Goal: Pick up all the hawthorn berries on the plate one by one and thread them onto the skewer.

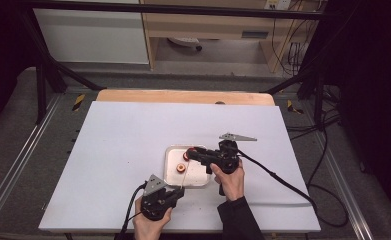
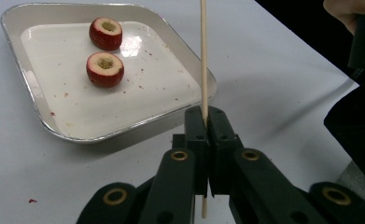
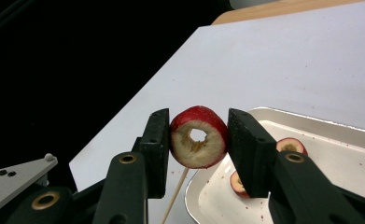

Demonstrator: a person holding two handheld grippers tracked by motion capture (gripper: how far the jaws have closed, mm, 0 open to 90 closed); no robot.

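Observation:
A thin wooden skewer [image 2: 203,60] stands upright, and my left gripper [image 2: 206,121] is shut on its lower part. The same left gripper [image 1: 169,192] sits near the table's front edge, just before the tray. My right gripper [image 3: 198,140] is shut on a cored red fruit [image 3: 199,136], its hole facing the camera, held above the tray's near corner. The skewer's tip [image 3: 175,196] rises just below that fruit. From above, the right gripper [image 1: 193,151] hangs over the tray's right part. Two more cored red fruits [image 2: 106,33] [image 2: 105,70] lie in the shallow metal tray [image 2: 49,121].
The tray [image 1: 203,181] sits on a white table sheet [image 1: 123,145], with red crumbs scattered around it. Black cables trail from both grippers toward the front and right. A wooden board edge [image 1: 183,96] lies at the table's far side.

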